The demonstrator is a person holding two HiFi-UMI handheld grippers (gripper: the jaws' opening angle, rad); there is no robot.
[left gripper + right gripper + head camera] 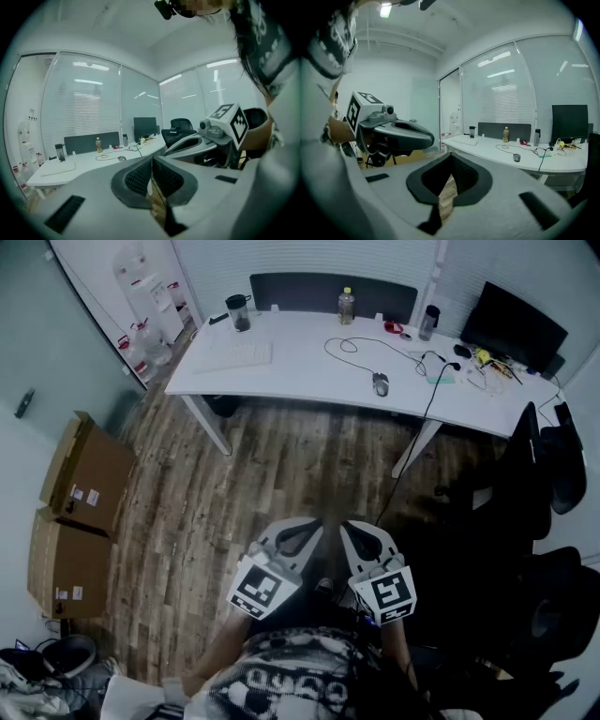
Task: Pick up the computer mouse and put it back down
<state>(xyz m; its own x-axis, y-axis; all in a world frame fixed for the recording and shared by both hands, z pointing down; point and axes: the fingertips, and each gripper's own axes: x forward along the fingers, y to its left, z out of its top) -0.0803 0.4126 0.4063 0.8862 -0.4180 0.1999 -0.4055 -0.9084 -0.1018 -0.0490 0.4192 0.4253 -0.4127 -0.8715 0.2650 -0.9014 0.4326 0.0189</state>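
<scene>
The grey computer mouse (380, 383) lies on the white desk (300, 371) with its cable looping behind it. It also shows small and far off in the left gripper view (122, 158) and the right gripper view (516, 157). Both grippers hang side by side over the wooden floor, well short of the desk. My left gripper (310, 526) is shut, its pads meeting with nothing between them (151, 161). My right gripper (351, 528) is shut and empty too (451, 160). Each gripper sees the other beside it.
On the desk stand a keyboard (234, 355), a dark tumbler (238, 312), a bottle (346, 306), a flask (428, 322) and a monitor (513, 329). Black office chairs (544, 474) crowd the right. Cardboard boxes (80, 512) sit at the left wall.
</scene>
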